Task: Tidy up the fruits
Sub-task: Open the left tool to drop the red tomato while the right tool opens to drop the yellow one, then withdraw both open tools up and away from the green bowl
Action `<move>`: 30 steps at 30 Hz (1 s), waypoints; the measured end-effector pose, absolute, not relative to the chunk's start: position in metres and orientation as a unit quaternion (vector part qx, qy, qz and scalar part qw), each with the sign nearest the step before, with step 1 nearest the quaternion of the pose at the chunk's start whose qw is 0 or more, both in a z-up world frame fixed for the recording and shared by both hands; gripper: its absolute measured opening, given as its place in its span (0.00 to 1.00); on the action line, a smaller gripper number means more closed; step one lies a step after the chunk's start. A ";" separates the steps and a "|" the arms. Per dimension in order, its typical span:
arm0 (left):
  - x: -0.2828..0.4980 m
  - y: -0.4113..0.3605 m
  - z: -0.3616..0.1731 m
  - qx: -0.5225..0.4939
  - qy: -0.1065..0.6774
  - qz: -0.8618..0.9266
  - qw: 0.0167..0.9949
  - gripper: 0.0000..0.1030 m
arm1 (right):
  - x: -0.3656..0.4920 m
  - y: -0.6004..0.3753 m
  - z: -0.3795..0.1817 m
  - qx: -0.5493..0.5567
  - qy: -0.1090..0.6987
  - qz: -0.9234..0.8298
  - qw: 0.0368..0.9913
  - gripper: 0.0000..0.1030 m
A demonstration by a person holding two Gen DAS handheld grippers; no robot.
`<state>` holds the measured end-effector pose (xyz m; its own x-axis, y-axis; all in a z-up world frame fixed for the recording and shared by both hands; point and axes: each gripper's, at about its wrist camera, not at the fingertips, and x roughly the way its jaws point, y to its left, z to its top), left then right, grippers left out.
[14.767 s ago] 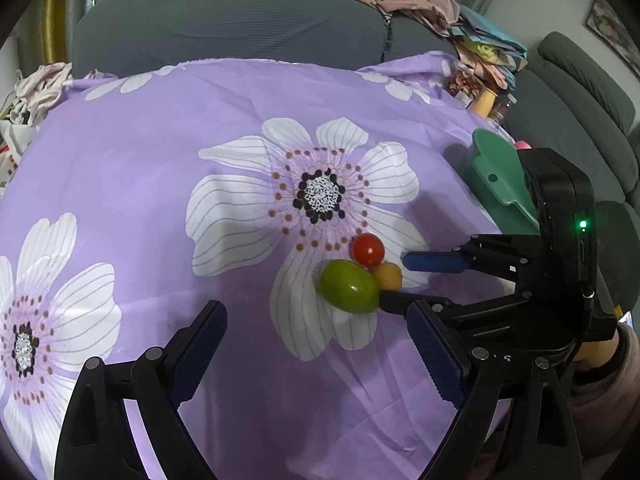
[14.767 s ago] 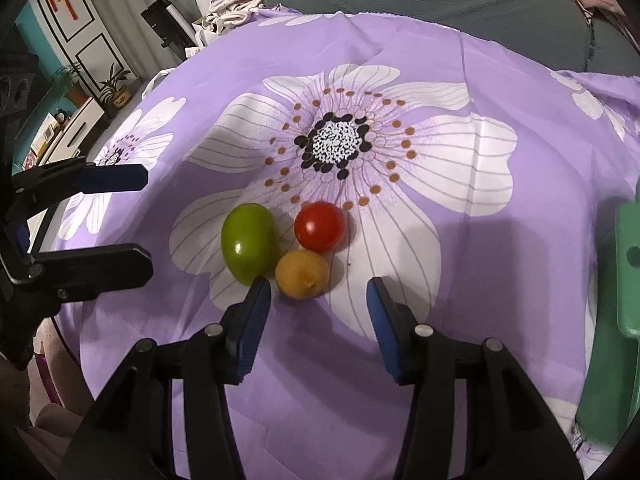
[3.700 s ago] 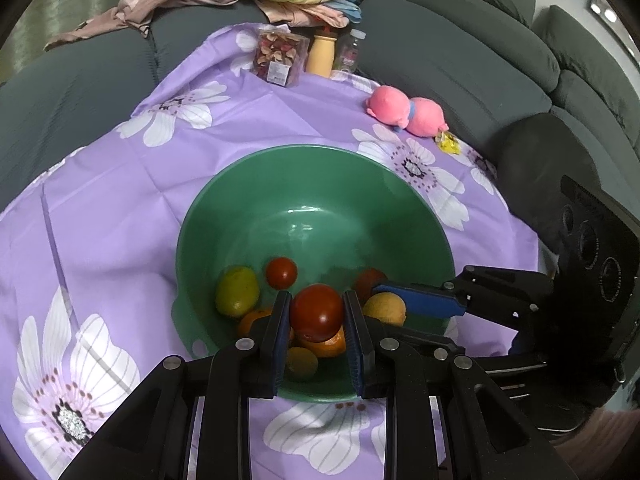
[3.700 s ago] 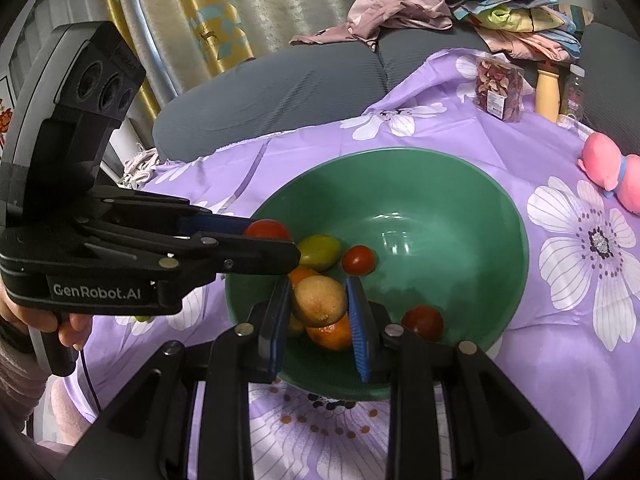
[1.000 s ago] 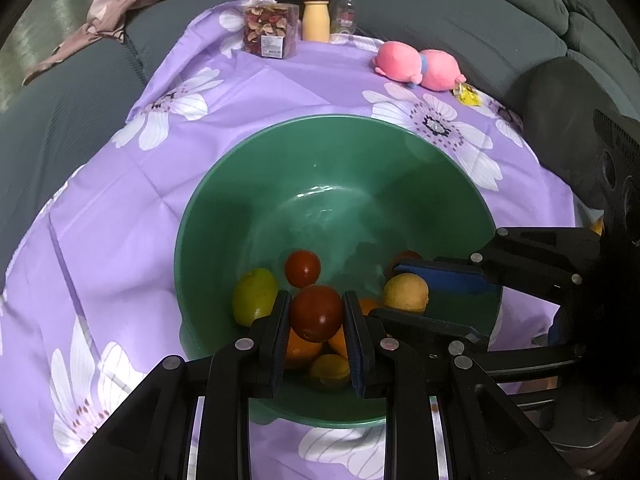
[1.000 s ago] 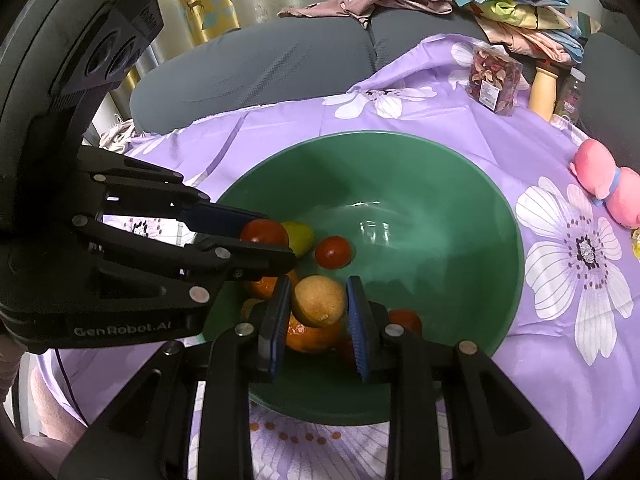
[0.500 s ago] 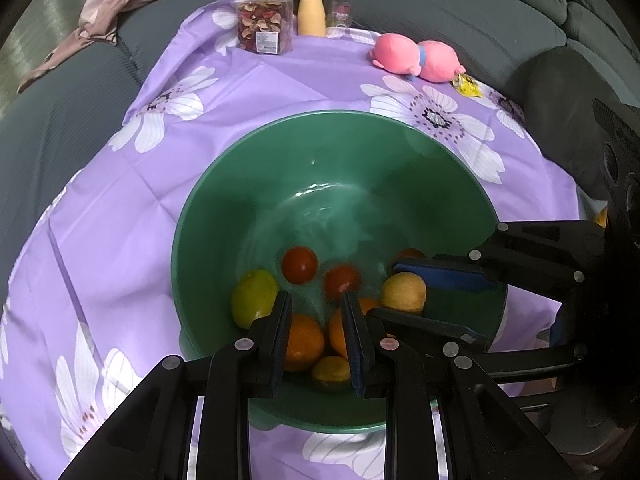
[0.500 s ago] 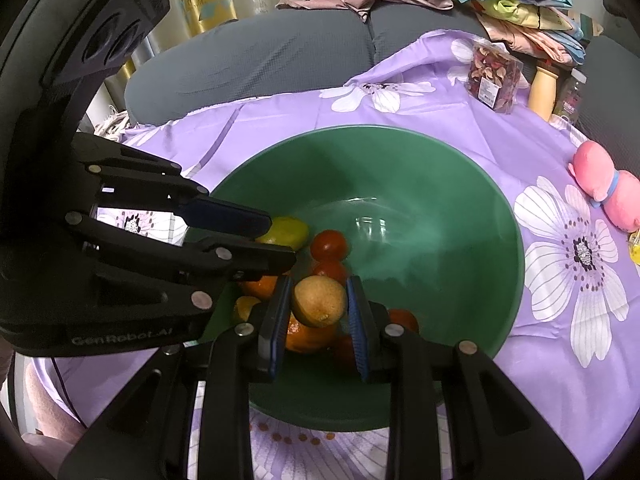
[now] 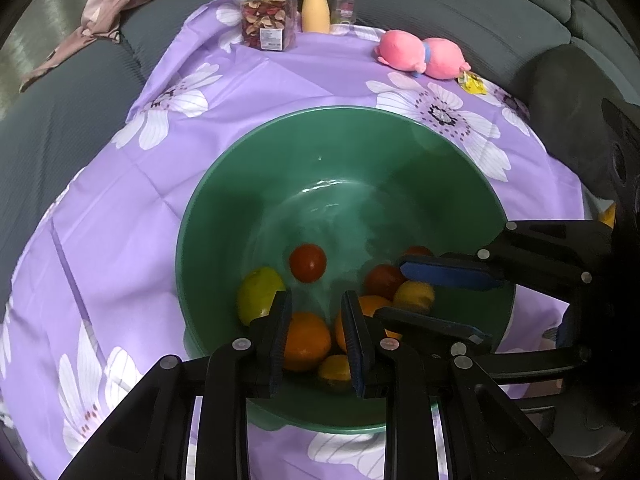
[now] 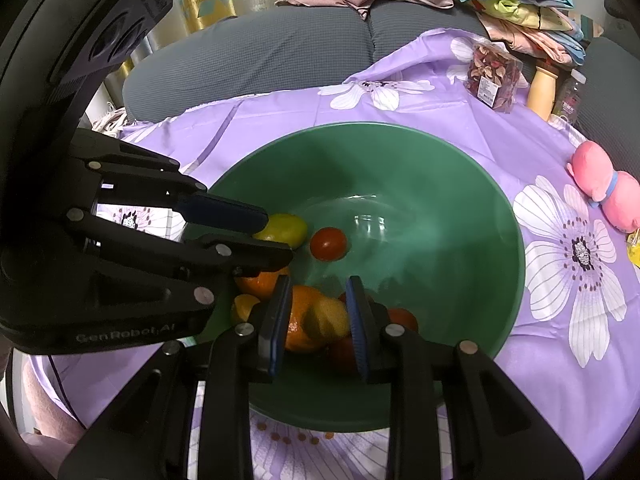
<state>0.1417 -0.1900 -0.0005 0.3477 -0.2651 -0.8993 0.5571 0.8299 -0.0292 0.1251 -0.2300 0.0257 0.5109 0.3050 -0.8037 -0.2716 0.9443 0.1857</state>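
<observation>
Fruits sit piled at the near side of the green bowl [image 9: 344,109], and both grippers hang over that pile, so this looks like the drop-off step.

Left gripper [image 9: 316,304]: fingers a narrow gap apart, nothing between them. Only the fruit far below shows through the gap. It points down into the bowl, just above an orange [image 9: 306,340] and a small yellow fruit [image 9: 334,368].

Right gripper [image 10: 318,282]: fingers parted a bit wider than the yellow-orange fruit [image 10: 326,320] seen between them. That fruit is blurred, sits low against the right finger, and orange shows in the gap on its left. Judgement: it is loose, not pinched, probably dropping onto the pile.

The grippers cross close to each other over the near rim, not touching as far as can be seen.

Further out in the bowl: a red tomato [image 9: 308,263] alone near the middle, a green-yellow fruit [image 9: 258,292] by the left wall, more red ones under the right gripper's fingers. The far half of the bowl is bare.

The bowl rests on a purple flowered cloth [image 9: 120,240]. A pink plush [image 9: 420,54], snack box [image 9: 268,26] and bottle [image 9: 315,12] stand well apart at the far edge.
</observation>
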 end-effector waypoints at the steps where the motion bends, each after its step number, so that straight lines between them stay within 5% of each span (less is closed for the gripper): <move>1: 0.142 -0.190 0.000 0.143 0.511 -0.253 0.809 0.25 | 0.125 -0.230 0.026 0.018 0.466 0.166 0.869 0.27; 8: 0.140 -0.189 0.000 0.142 0.512 -0.246 0.811 0.25 | 0.124 -0.230 0.026 0.021 0.464 0.162 0.871 0.27; 13: 0.140 -0.185 0.004 0.139 0.507 -0.239 0.816 0.52 | 0.122 -0.230 0.028 0.022 0.459 0.157 0.874 0.35; 23: 0.137 -0.179 0.009 0.135 0.502 -0.233 0.822 0.57 | 0.118 -0.237 0.031 0.031 0.453 0.143 0.880 0.47; 25: 0.136 -0.176 0.012 0.130 0.499 -0.228 0.826 0.75 | 0.117 -0.239 0.032 0.034 0.450 0.141 0.881 0.52; 30: 0.132 -0.169 0.016 0.123 0.494 -0.217 0.833 0.79 | 0.113 -0.241 0.035 0.037 0.442 0.136 0.886 0.59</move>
<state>0.1319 -0.1687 0.0160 0.4186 -0.2409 -0.8756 0.4827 0.8757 -0.0101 0.1133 -0.2411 0.0352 0.5716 0.2734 -0.7736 -0.2075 0.9604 0.1861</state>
